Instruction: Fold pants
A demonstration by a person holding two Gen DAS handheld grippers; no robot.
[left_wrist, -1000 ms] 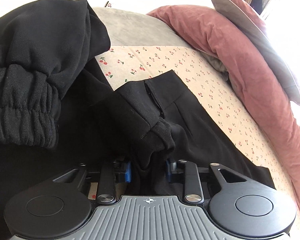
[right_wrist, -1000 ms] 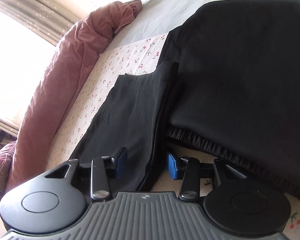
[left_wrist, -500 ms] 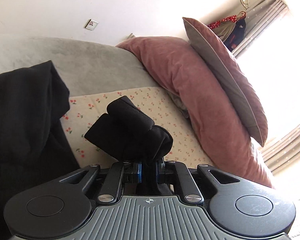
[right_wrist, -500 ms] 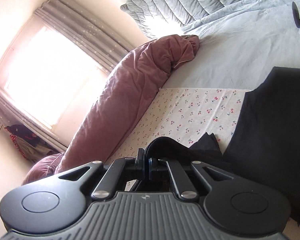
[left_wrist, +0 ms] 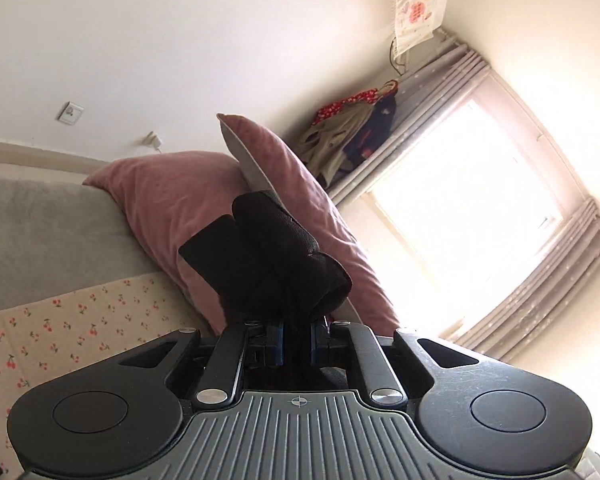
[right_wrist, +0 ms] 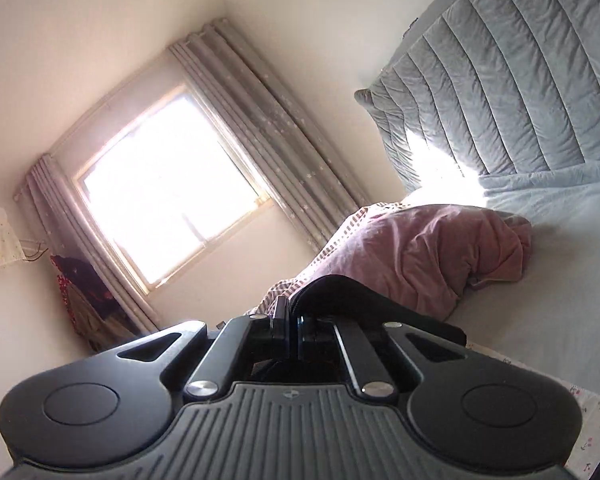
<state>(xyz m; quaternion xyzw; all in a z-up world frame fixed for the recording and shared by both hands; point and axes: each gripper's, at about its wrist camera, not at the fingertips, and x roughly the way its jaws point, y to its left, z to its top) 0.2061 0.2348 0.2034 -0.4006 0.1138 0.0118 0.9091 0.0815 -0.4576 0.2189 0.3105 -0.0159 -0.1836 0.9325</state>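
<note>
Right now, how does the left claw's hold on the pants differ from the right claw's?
The left claw clamps a thick rolled bunch of the black pants that stands up past its fingertips; the right claw pinches only a thin fold that drapes to one side. The left's blue pads sit apart around the cloth; the right's nearly meet. Both are shut on the same garment.

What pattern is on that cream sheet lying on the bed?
Small red cherries with green stems on the cream sheet, clearest in the left wrist view.
</note>
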